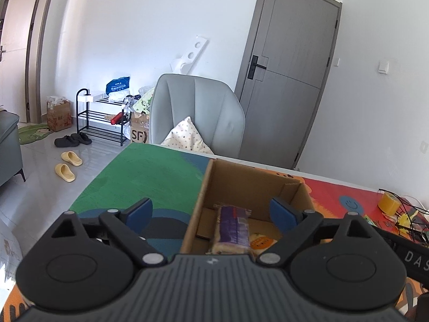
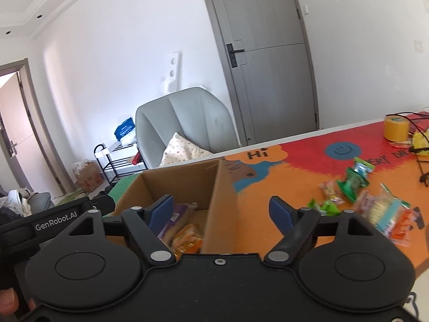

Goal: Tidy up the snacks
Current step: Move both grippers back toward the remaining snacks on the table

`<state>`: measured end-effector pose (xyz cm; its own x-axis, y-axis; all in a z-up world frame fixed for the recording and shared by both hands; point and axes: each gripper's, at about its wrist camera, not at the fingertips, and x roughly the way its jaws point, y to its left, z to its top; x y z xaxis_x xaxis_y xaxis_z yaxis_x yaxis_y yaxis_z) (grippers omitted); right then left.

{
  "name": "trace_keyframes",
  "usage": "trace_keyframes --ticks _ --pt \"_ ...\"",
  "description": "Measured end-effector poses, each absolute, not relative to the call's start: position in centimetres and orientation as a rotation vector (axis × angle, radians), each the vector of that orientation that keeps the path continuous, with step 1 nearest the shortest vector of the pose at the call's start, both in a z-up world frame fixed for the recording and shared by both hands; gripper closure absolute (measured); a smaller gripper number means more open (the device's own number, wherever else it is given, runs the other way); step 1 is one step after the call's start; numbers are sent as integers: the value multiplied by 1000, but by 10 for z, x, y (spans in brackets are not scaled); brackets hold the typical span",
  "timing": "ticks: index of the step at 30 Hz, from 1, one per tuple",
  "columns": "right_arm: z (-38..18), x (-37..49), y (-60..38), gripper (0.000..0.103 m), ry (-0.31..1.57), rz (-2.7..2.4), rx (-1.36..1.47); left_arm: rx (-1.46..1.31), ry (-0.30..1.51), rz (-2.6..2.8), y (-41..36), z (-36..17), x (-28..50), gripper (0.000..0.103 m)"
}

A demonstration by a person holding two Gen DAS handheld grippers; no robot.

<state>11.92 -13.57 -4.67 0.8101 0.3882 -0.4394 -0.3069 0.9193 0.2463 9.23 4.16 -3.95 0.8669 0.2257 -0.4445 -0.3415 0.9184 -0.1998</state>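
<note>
An open cardboard box (image 1: 241,179) (image 2: 185,182) stands on a colourful mat. Inside lie a purple-wrapped bread pack (image 1: 232,228) (image 2: 174,221) and an orange snack packet (image 1: 264,241) (image 2: 187,238). My left gripper (image 1: 213,213) hovers over the box's left wall, open, with nothing pressed between its blue pads. My right gripper (image 2: 222,209) hangs over the box's right wall, open and empty. Several loose snack packets, green (image 2: 351,182) and teal-orange (image 2: 386,214), lie on the mat to the right of the box.
A yellow tape roll (image 1: 389,202) (image 2: 396,128) and black cables (image 2: 421,145) sit at the table's far right. A grey armchair (image 1: 195,112) with a spotted cushion stands behind the table. The other gripper's black body (image 2: 53,214) shows at left.
</note>
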Motion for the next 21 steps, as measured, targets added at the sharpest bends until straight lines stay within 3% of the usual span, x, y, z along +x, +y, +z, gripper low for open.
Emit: trace_keyframes --ticks 11,21 --pt "-51 107 -184 7 506 307 208 -249 430 223 -2 -36 88 6" --pt "-53 97 -226 4 488 232 243 -212 427 168 -44 -34 91 5"
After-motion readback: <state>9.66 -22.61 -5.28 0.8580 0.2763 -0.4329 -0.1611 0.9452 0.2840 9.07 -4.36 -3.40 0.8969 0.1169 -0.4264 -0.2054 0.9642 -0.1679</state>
